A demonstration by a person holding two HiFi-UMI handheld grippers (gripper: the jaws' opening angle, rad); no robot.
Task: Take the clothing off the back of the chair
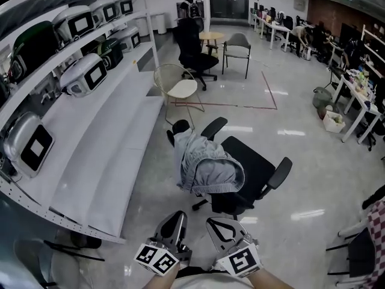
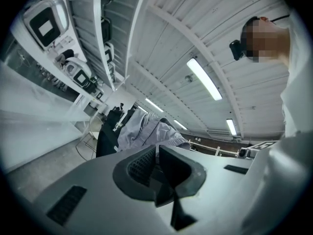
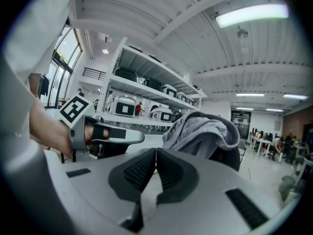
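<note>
A light grey garment (image 1: 207, 164) hangs draped over the backrest of a black office chair (image 1: 255, 170) in the middle of the floor. The same garment (image 2: 146, 130) shows ahead in the left gripper view, and as a grey heap (image 3: 203, 131) on the chair in the right gripper view. Both grippers sit at the bottom of the head view, short of the chair and apart from the cloth. My left gripper (image 1: 176, 224) is shut with nothing between its jaws. My right gripper (image 1: 221, 227) is shut too and holds nothing.
Long white shelves (image 1: 96, 143) carrying several white machines (image 1: 84, 74) run along the left. A wire chair (image 1: 177, 86), a second black office chair (image 1: 195, 50), a grey chair (image 1: 237, 47) and a small round table (image 1: 210, 37) stand farther back. Desks line the right wall.
</note>
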